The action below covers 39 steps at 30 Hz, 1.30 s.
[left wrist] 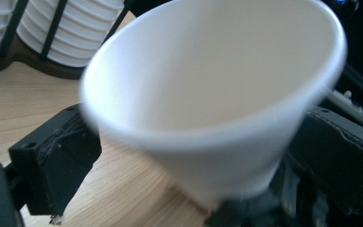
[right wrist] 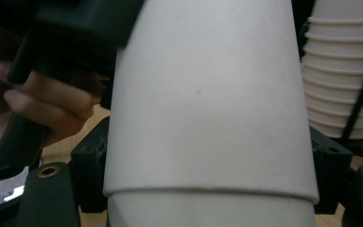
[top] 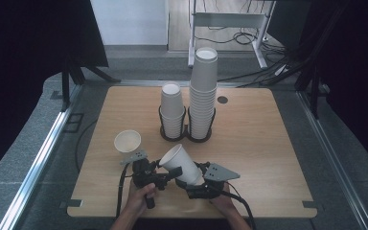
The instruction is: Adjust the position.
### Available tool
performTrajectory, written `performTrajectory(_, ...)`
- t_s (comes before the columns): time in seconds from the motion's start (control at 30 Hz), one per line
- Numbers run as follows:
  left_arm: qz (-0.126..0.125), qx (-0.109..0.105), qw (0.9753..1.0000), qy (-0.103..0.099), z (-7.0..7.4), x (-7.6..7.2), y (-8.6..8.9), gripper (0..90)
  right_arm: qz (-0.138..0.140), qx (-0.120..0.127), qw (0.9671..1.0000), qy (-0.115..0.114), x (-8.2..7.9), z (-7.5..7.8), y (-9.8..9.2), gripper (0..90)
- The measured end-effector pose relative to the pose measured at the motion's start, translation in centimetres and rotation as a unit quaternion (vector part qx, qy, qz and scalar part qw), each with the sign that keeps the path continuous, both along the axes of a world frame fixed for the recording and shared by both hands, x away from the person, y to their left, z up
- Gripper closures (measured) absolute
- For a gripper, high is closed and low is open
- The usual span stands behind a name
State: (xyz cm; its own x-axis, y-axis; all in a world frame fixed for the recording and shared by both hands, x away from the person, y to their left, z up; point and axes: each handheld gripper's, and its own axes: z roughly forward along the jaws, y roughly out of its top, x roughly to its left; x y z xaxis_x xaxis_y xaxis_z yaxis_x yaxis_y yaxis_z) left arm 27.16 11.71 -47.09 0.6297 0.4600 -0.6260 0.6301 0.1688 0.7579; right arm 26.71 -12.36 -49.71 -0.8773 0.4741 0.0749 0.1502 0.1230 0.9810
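Observation:
A white paper cup (top: 182, 165) hangs tilted over the table's near edge, mouth up and to the left. My right gripper (top: 194, 179) is shut on its lower body; in the right gripper view the cup (right wrist: 208, 94) sits sharp between both black jaws of this gripper (right wrist: 210, 165). My left gripper (top: 172, 173) comes in from the left. In the left gripper view that gripper (left wrist: 203, 156) is open, jaws flanking the blurred cup (left wrist: 217, 94), whose mouth faces the camera. A second white cup (top: 127, 141) rests on the table to the left.
Two stacks of white cups, a short one (top: 172, 110) and a tall one (top: 203, 96), stand in a black double holder (top: 186, 134) mid-table. The wooden table (top: 268, 139) has bare surface on the right. A hand (right wrist: 47, 99) grips the left gripper's handle.

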Motion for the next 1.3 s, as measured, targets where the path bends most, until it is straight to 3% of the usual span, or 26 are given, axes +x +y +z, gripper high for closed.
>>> performTrajectory(0.17, 0.008, -0.001, 0.9999, -0.008, -0.4, -0.1, -0.2, 8.5, 0.009, -0.024, 0.9996, -0.010, -0.7, -0.6, 1.5, 22.9)
performTrajectory(0.4, 0.014, 0.011, 0.9994, -0.029, -0.5, -0.3, -0.5, 11.2, 0.011, -0.027, 0.9996, -0.005, -0.6, -0.9, 1.5, 22.8)
performTrajectory(0.6, 0.016, 0.031, 0.9980, -0.053, -0.2, -0.6, -0.8, 12.6, 0.011, -0.033, 0.9994, -0.005, -0.6, -0.9, 1.5, 22.0)
performTrajectory(0.83, 0.025, 0.052, 0.9963, -0.064, -0.1, -0.9, -0.8, 13.0, -0.002, -0.049, 0.9987, -0.012, -0.6, -1.0, 1.6, 18.9)
performTrajectory(0.97, 0.033, 0.059, 0.9952, -0.071, 0.0, -1.0, -0.8, 12.9, -0.012, -0.054, 0.9985, -0.001, -0.4, -1.2, 1.6, 13.6)
performTrajectory(1.3, 0.043, 0.079, 0.9917, -0.092, 0.5, -1.3, -0.8, 12.9, -0.009, -0.068, 0.9976, 0.013, -0.2, -1.5, 1.6, 13.5)
